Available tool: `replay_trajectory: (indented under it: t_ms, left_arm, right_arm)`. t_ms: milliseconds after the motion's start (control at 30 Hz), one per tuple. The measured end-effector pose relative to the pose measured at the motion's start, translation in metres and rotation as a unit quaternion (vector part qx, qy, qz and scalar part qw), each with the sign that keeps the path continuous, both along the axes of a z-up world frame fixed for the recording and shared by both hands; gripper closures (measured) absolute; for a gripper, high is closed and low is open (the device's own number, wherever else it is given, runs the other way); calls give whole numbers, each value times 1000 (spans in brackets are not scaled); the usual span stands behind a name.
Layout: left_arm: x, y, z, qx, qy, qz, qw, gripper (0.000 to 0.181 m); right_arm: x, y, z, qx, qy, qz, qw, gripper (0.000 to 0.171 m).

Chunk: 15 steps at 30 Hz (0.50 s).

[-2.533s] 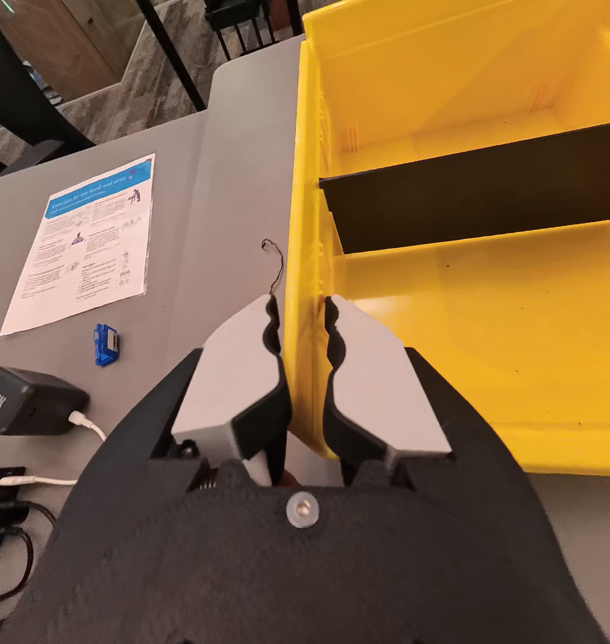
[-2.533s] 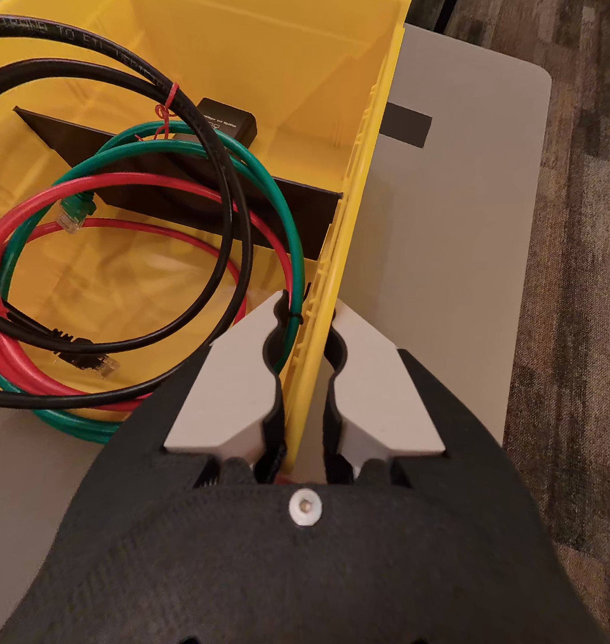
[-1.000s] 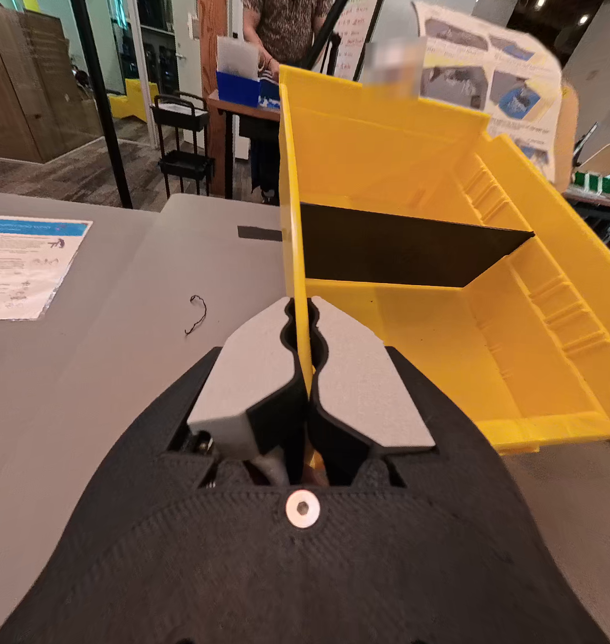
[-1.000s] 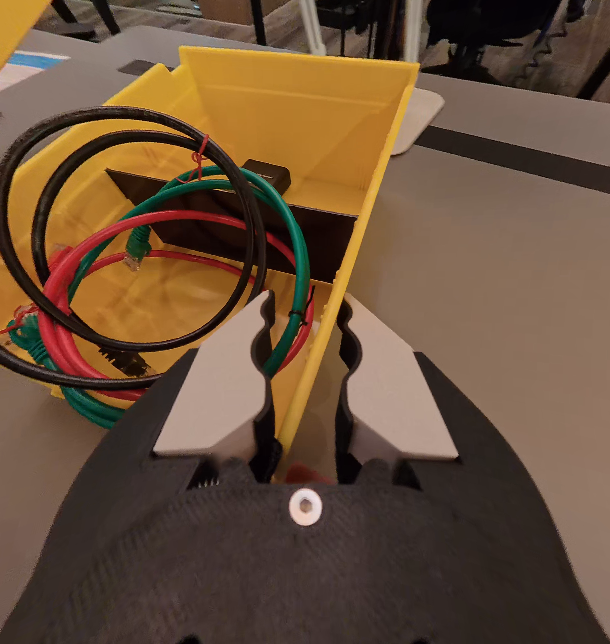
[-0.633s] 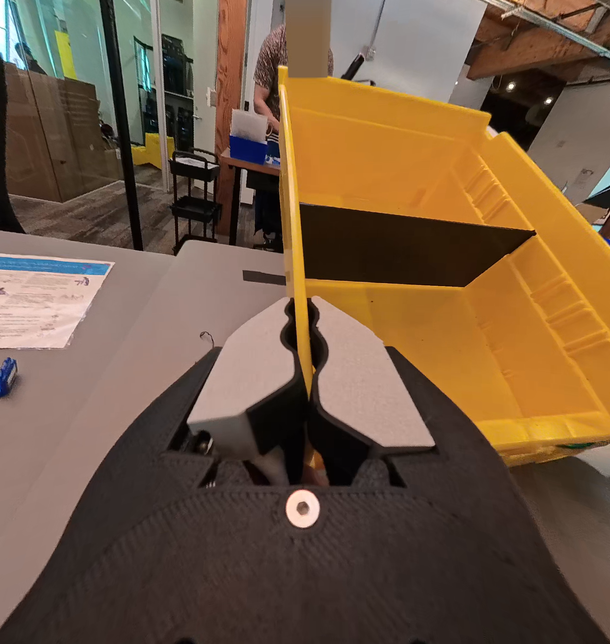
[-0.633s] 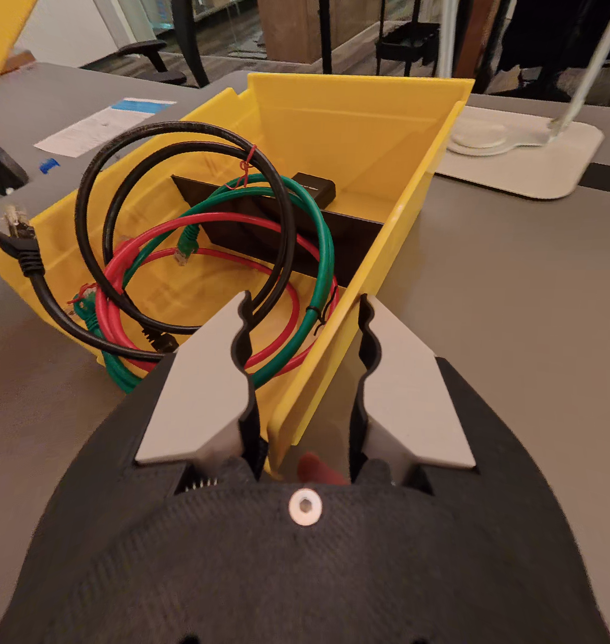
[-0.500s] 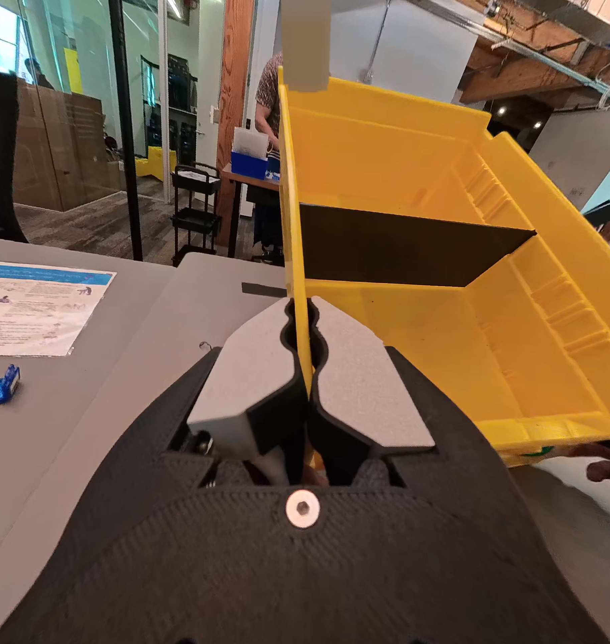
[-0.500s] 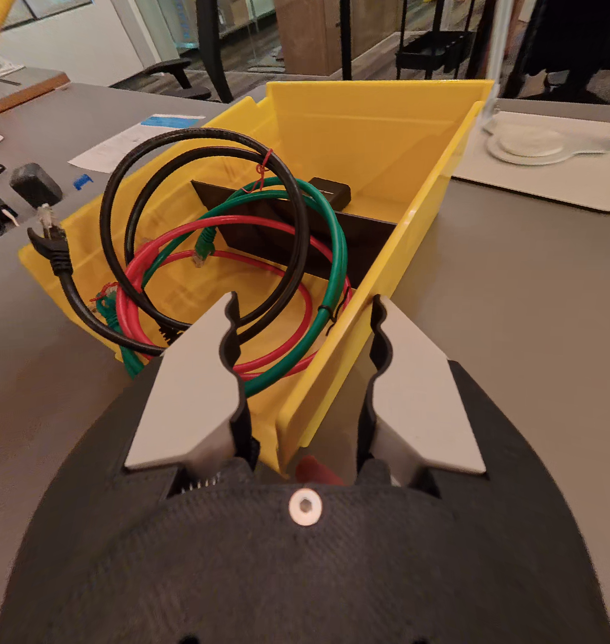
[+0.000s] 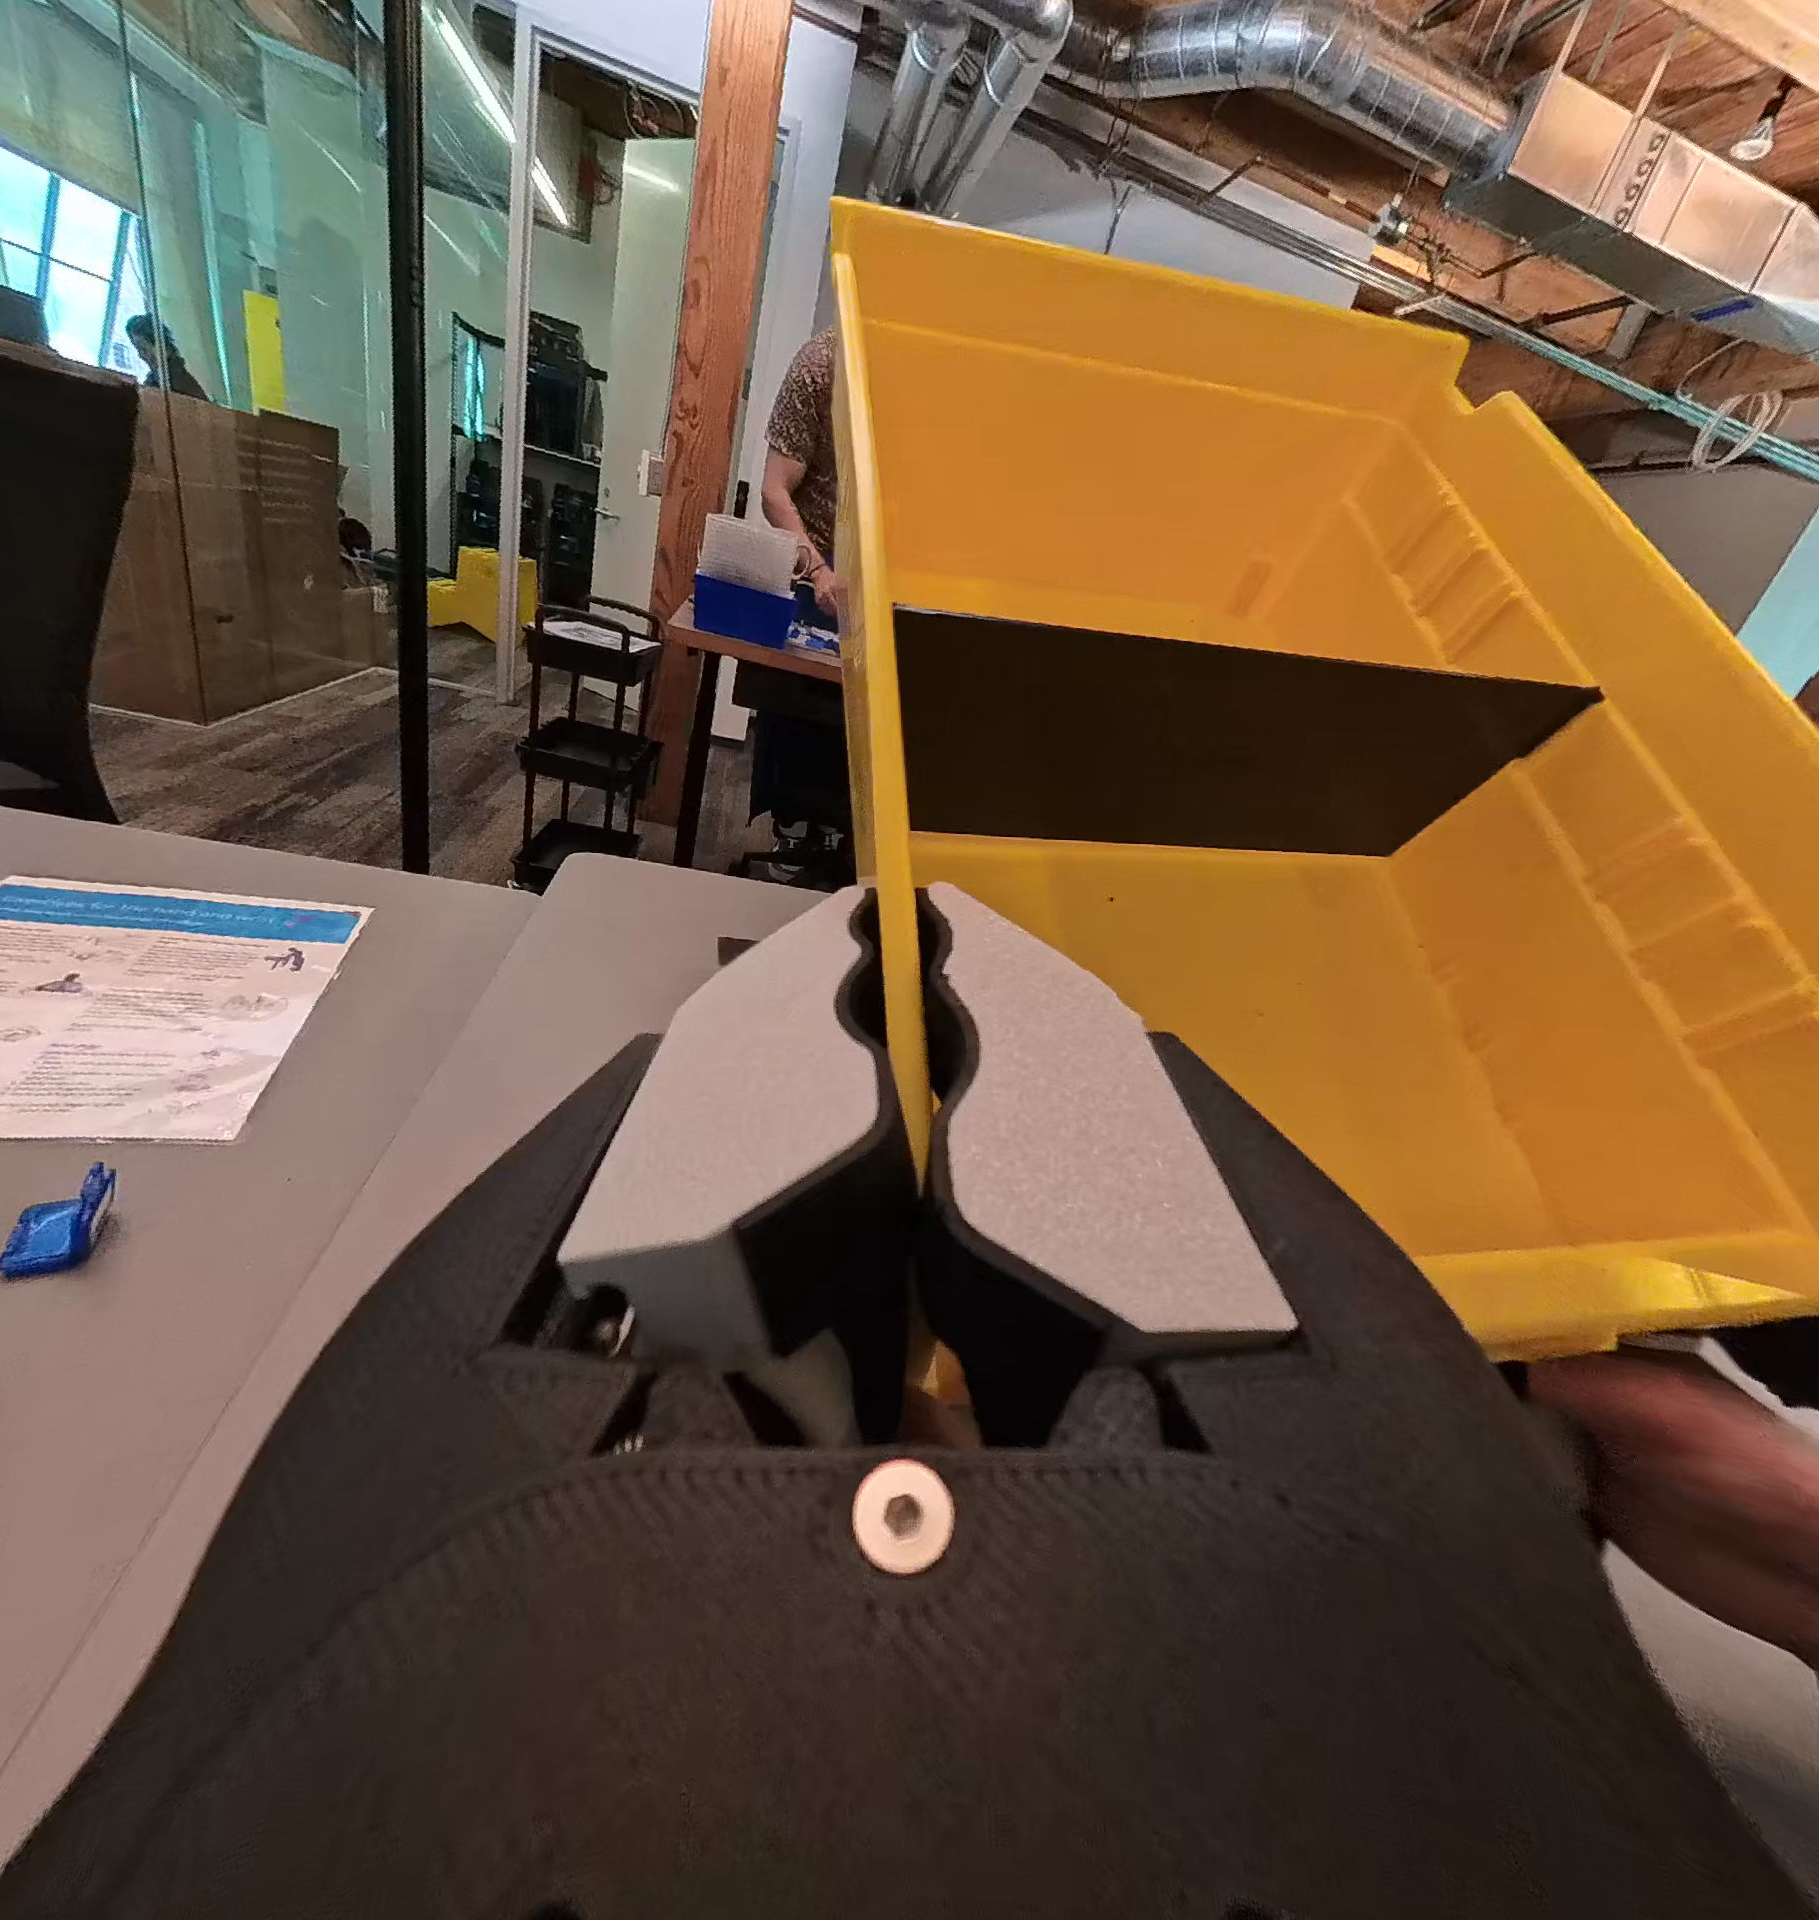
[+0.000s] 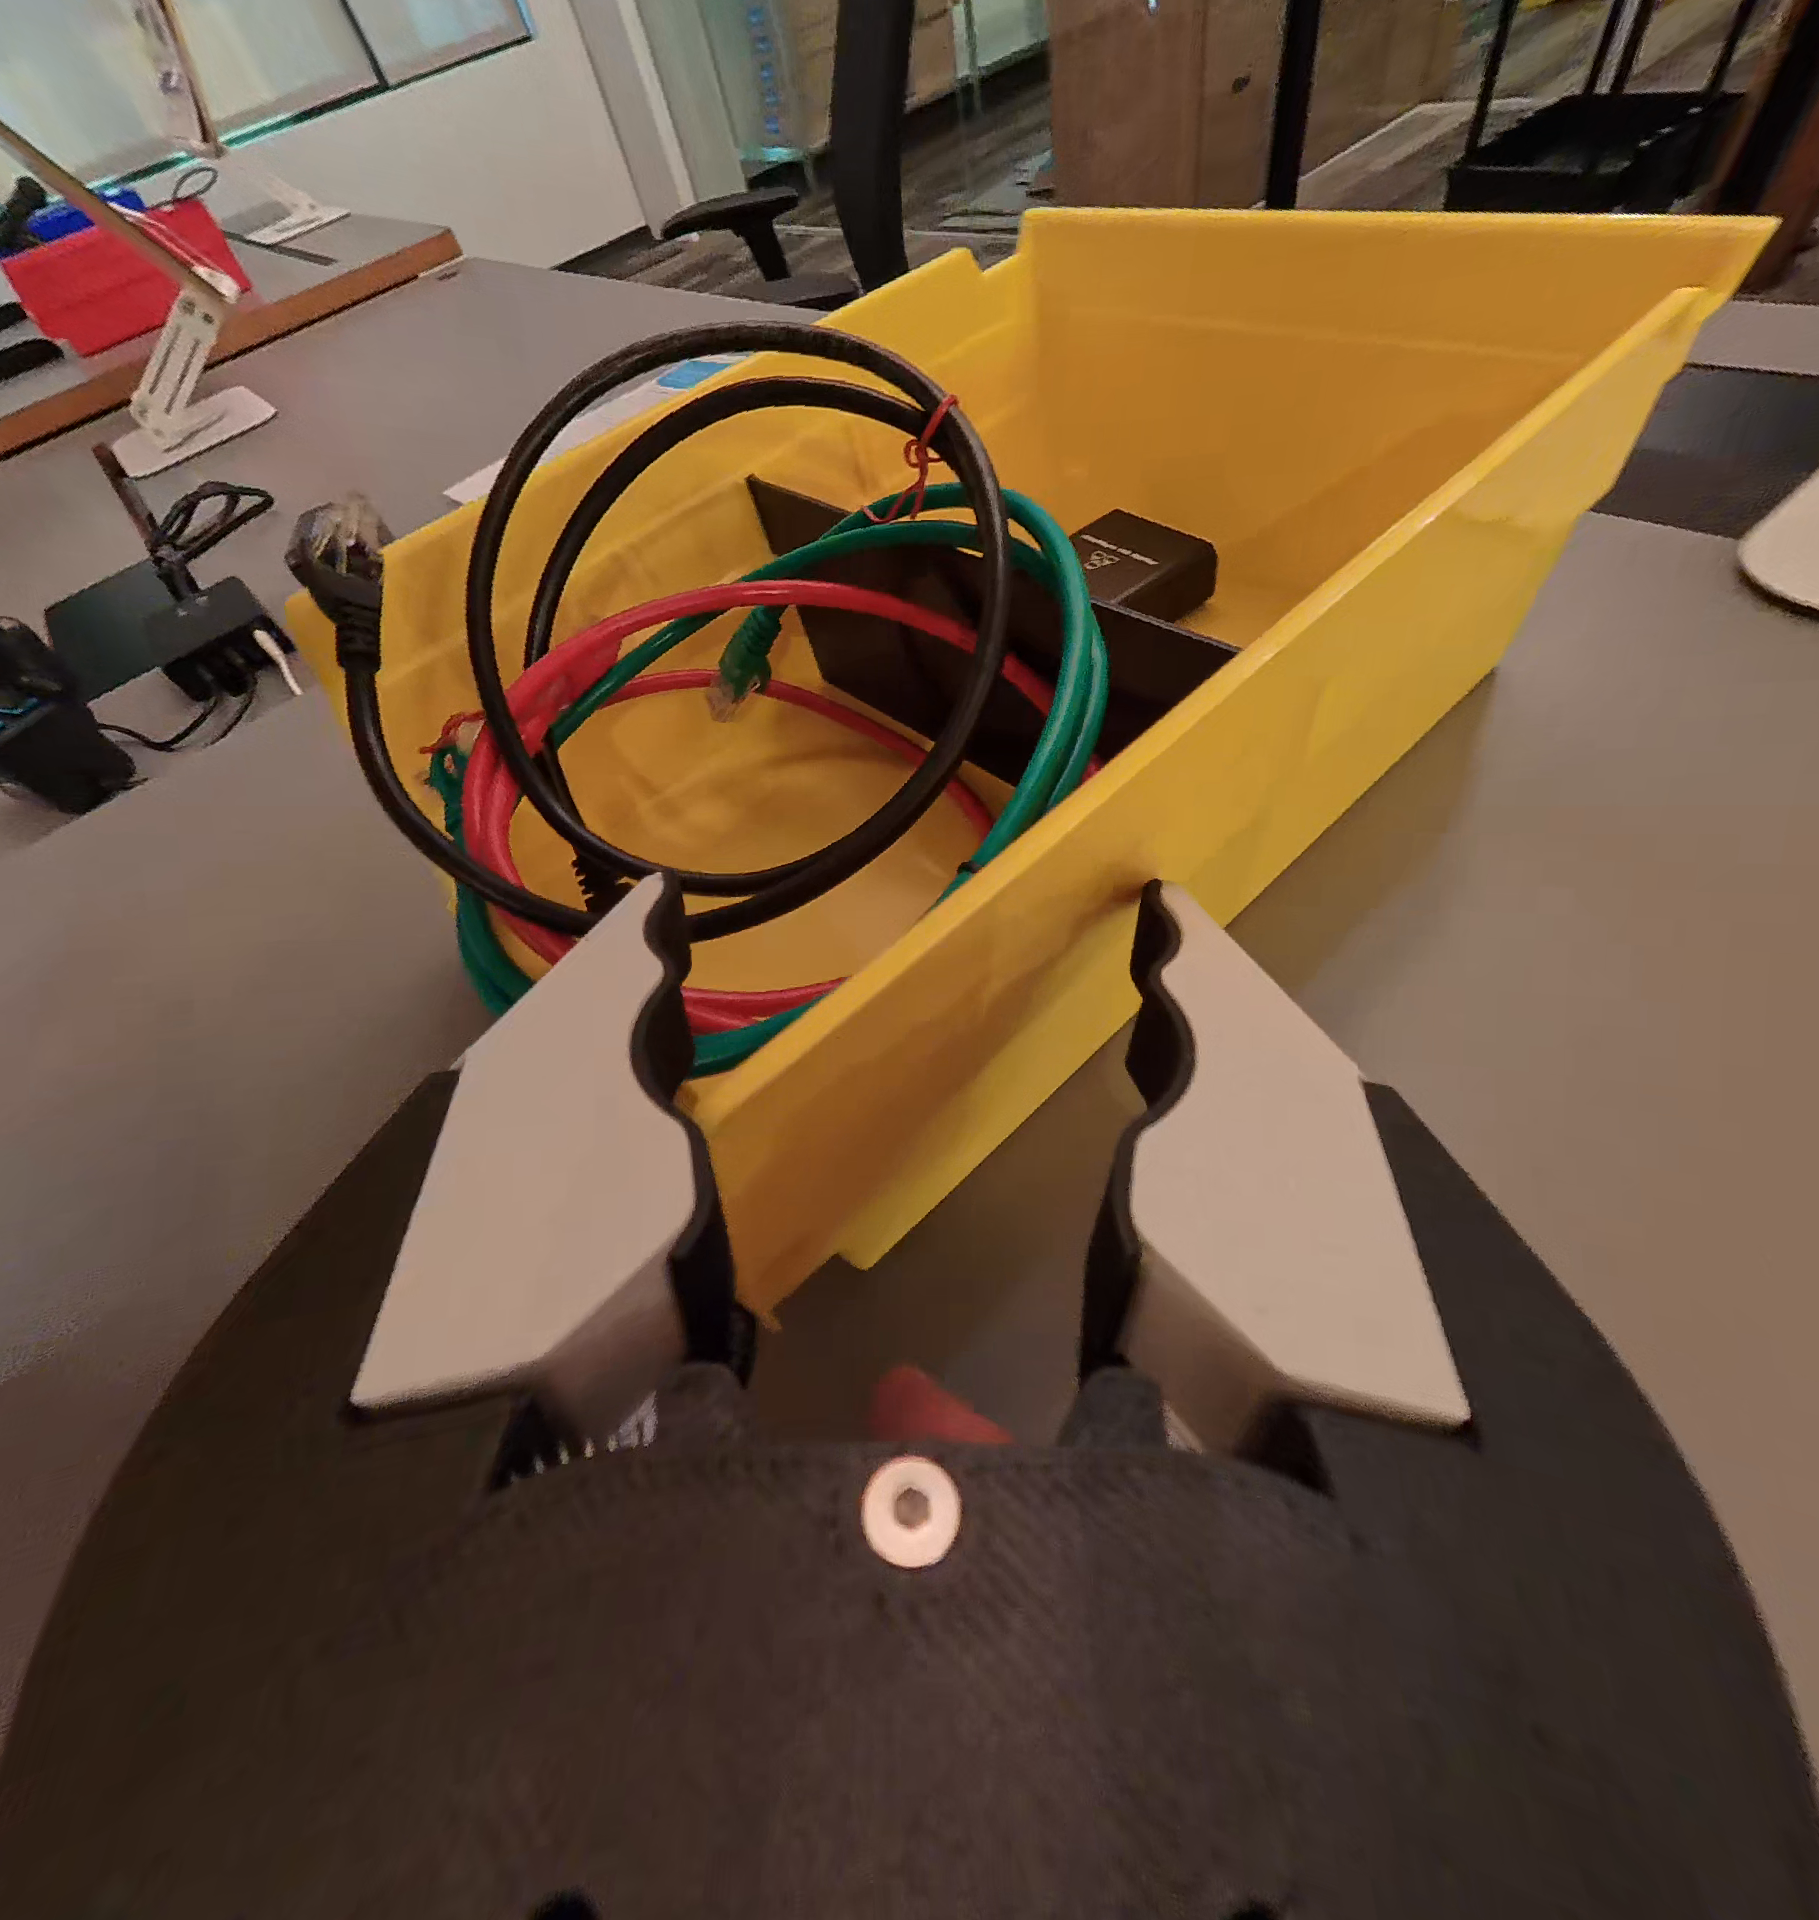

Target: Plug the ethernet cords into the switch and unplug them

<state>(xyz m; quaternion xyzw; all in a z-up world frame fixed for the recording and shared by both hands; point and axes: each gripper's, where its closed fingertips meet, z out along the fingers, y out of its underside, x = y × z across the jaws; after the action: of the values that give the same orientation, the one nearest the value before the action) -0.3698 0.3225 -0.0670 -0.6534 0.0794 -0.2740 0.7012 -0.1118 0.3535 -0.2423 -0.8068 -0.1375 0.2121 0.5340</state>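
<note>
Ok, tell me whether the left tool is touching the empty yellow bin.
Touching. The left wrist view shows the left tool clamped on the empty yellow bin, its thin side wall pinched between both fingers.

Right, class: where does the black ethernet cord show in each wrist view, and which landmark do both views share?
Left wrist view: not in it; the left claw is shut on the wall of an empty yellow bin.
Right wrist view: the black ethernet cord loops at centre left, in the near compartment of another yellow bin, with one plug sticking up past its left wall.
Shared landmark: the grey table.
</note>
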Motion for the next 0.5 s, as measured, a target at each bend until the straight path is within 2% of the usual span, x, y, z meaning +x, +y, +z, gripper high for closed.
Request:
replay_trajectory:
  t_ms: [133, 233, 367, 500]
  left_arm:
    - [8, -1, 0, -3, 6, -6, 1000, 181]
    - [17, -2, 0, -4, 10, -8, 1000, 181]
    - [41, -3, -1, -10, 17, -25, 999, 181]
    - [89, -3, -3, -16, 33, -63, 997, 181]
  right_arm:
    - [-24, 6, -7, -22, 14, 36, 999, 79]
    - [-23, 0, -3, -18, 29, 47, 998, 75]
    - [13, -20, 11, -8, 36, 38, 999, 70]
    - [76, -49, 38, 25, 64, 20, 997, 72]
